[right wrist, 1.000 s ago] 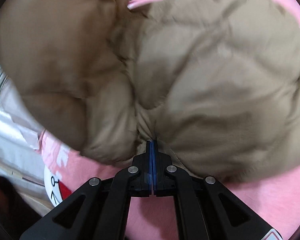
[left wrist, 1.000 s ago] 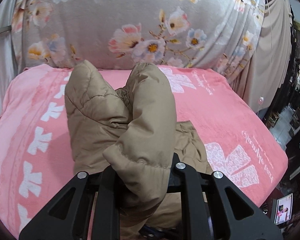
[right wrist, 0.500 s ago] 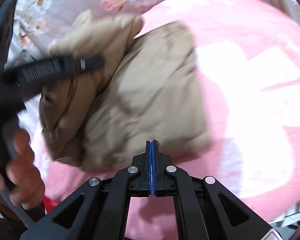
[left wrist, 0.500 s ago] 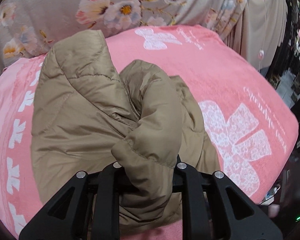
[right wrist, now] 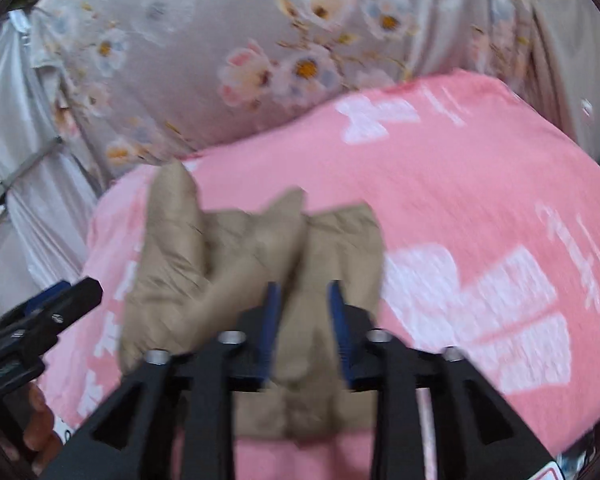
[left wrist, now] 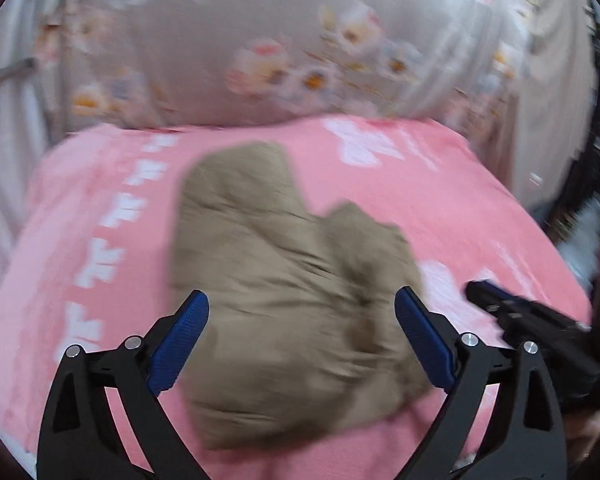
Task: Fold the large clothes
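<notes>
**Tan jacket let go on the pink blanket**

Nearest the left wrist camera, the left gripper [left wrist: 302, 322] stood with its blue pads [left wrist: 178, 344] spread wide, having just been opening, and nothing was pinched between them. The right gripper [right wrist: 303, 300] had also just been parting its jaws; its pads sat partway apart, and a fold of cloth appeared between them, though the blur made it hard to say whether it lay there or merely behind. No pad seemed to press on it.

Just beyond both tools lay the padded tan jacket [left wrist: 284, 320], bunched into a lumpy bundle on the pink blanket [left wrist: 440, 200], nearer the blanket's front left part than its right. White bow patterns [right wrist: 480, 312] marked the blanket, whose right half lay bare and offered open ground. A hand [right wrist: 36, 428] gripped the left tool at the lower left of the right view.

Farther back, a grey floral cloth [right wrist: 260, 40] rose along the blanket's far edge. Pale drapery [right wrist: 20, 160] hung at the left, and dark clutter edged the right side.
</notes>
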The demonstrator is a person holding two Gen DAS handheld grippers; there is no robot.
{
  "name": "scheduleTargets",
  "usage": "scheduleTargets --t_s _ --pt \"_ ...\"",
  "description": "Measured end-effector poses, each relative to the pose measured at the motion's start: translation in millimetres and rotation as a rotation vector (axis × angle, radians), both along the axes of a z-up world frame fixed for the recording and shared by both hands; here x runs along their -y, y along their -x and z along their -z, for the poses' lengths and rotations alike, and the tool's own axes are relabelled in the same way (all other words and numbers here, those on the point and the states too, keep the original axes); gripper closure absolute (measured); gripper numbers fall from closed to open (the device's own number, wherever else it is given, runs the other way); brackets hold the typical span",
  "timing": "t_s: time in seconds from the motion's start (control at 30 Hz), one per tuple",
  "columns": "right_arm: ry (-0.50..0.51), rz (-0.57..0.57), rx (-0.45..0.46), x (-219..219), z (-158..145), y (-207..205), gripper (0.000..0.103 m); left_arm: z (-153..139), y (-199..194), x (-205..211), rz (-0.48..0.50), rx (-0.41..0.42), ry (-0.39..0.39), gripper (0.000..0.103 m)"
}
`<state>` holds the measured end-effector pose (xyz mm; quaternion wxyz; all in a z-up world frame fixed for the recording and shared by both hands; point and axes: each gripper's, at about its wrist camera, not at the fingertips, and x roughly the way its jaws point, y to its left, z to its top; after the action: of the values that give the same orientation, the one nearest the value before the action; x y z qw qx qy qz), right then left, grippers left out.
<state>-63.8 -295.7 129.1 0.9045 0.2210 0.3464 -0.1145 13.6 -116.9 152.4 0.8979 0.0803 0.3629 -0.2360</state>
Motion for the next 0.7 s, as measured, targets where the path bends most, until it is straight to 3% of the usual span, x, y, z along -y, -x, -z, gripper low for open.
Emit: scheduleTargets --t_s 0.03,0.17,0.3,0.37,0.4,0.47,0.5,0.7 --pt "0.001 -0.026 0.024 -6.1 -7.0 -15.2 0.048 -0.8 -10.3 -10.8 -0.056 0.008 -0.014 0.011" --pt "0.019 -0.087 0.006 -28.2 -19.1 -82.8 0.046 17.0 -57.5 -50.7 -0.255 -0.036 -0.064 0.011" --pt "-0.096 -0.103 -0.081 -30.7 -0.6 -139.9 0.046 29.1 -78.3 -64.9 -0.342 -0.03 -0.116 0.011" --pt "-0.106 -0.104 -0.123 -38.1 10.2 -157.2 0.046 32.7 -82.1 -68.0 -0.358 -0.025 -0.13 0.012" --pt "-0.104 -0.108 -0.135 -40.9 14.2 -162.3 0.053 32.7 -84.4 -69.6 -0.36 -0.022 -0.135 0.012" --pt "-0.137 -0.114 -0.153 -40.8 22.6 -166.7 0.083 34.9 -85.2 -70.5 -0.362 -0.02 -0.144 0.012" --pt "-0.165 -0.125 -0.163 -40.2 26.6 -169.0 0.103 35.1 -85.8 -69.4 -0.359 -0.023 -0.142 0.012" --pt "-0.083 -0.085 -0.093 -25.6 12.1 -136.4 0.103 35.1 -90.0 -55.3 -0.332 -0.026 -0.143 0.012"
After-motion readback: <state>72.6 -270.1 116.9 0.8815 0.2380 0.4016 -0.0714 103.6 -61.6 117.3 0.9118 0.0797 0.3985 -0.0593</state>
